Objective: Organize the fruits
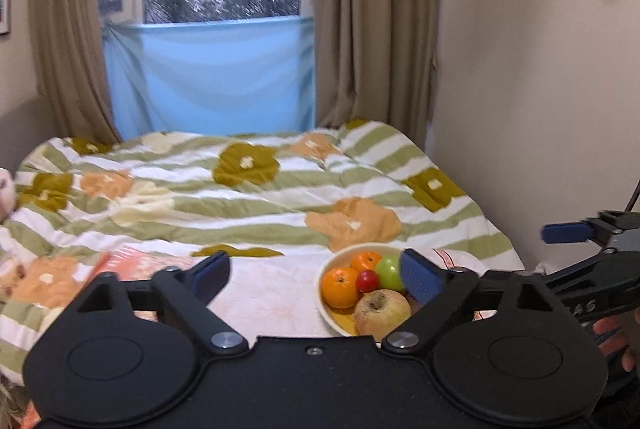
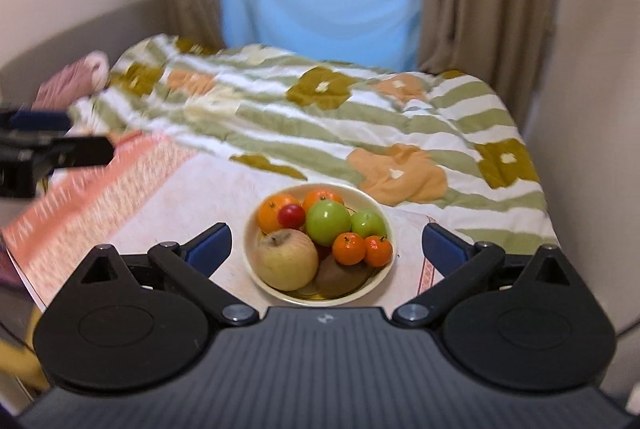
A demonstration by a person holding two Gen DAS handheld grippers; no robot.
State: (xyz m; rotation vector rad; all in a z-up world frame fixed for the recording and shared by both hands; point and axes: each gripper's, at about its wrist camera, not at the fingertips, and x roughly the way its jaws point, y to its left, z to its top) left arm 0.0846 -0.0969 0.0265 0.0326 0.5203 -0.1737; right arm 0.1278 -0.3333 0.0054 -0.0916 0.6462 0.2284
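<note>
Left tool [image 1: 316, 275]: released, fingers spread wide, nothing between them, hovering over pale cloth-covered bench [image 1: 272, 293]. Bowl [image 2: 256, 229] of fruit: on bench, centred between the right tool's fingers in right wrist view. Contents: large yellowish apple [image 2: 286, 259] at front left, oranges [image 2: 274, 215] behind, small red fruit [image 2: 292, 215], two green apples [image 2: 328, 222], two small tangerines [image 2: 349, 248], brown fruit at front. Right tool [image 2: 326, 243]: released, empty, fingers flanking bowl without touching. Behind: bed with flowered quilt [image 2: 320, 117].
</note>
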